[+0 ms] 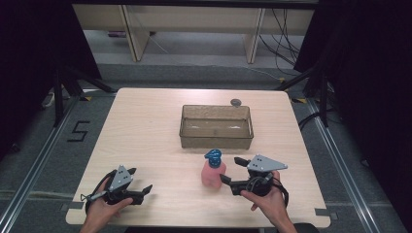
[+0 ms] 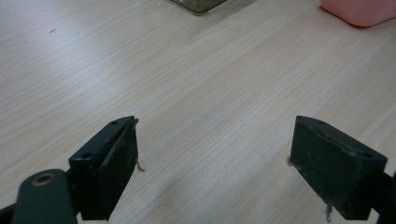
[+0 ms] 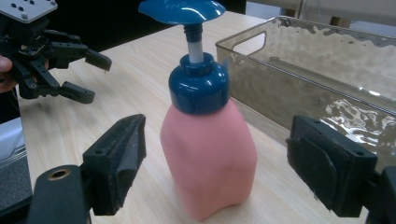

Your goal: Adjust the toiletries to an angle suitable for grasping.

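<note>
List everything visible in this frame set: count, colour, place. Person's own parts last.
pump bottle: one, pink body with blue pump head, upright on the table's near right part, between the right claw's open jaws, untouched
bin: one, clear brownish plastic, centre of the table, beyond the bottle
round disc: one, dark grey, by the table's far edge, behind the bin
table: one, light wood
left claw: one, black, near left, open over bare tabletop
right claw: one, black, near right, open
hands: two, at the near edge, each holding a claw
</note>
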Motion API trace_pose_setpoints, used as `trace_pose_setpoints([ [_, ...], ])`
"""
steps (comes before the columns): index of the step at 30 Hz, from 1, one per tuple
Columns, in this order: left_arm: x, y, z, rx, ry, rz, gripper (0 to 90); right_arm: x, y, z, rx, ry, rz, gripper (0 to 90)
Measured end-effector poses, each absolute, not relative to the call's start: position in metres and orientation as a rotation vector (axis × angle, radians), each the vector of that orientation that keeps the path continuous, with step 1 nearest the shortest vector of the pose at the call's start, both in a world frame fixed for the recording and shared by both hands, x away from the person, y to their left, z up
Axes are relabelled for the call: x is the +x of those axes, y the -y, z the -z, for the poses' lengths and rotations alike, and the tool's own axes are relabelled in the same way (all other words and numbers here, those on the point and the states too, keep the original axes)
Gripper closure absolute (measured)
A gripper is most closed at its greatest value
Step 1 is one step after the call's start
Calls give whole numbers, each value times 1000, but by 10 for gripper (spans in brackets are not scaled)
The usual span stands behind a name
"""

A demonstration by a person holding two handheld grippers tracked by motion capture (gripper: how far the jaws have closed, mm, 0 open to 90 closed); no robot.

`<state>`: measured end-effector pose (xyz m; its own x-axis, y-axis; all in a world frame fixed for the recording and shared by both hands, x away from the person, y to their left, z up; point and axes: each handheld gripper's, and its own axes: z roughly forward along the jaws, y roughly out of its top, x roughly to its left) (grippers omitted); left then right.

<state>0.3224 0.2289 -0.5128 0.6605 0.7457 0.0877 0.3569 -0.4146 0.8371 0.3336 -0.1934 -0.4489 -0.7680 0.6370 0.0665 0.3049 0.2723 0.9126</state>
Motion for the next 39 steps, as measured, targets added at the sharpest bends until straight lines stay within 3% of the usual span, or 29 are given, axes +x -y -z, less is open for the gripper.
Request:
trace_pose_setpoints([
  [39, 325, -232, 512, 2044, -865, -598, 148, 351, 167, 450, 800, -2300, -1519, 251],
])
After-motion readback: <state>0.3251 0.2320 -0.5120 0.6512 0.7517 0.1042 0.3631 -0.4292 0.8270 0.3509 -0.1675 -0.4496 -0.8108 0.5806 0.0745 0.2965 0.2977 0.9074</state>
